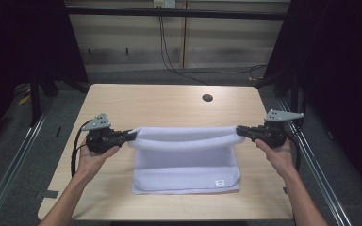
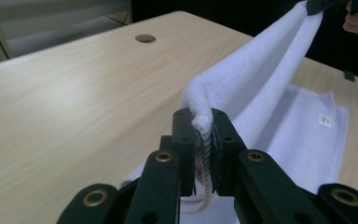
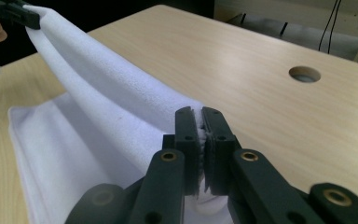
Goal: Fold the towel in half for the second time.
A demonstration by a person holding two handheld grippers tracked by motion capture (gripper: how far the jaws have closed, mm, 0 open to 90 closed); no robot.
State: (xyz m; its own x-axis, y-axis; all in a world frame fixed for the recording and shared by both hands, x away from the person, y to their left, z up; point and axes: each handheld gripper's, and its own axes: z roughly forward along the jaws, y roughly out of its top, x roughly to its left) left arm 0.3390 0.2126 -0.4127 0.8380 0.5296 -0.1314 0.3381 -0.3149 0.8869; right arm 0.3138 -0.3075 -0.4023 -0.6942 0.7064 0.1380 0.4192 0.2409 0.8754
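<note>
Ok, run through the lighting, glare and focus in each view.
High view: table evenly lit, surroundings dark, slightly soft overall. Left gripper view: towel sharp near the left claw, glare streak on the wood. Right gripper view: right claw slightly blurred close up, sheen around the table hole.

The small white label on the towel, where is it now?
In the high view, the label sits at the towel's near right corner, on the part lying on the table.
</note>
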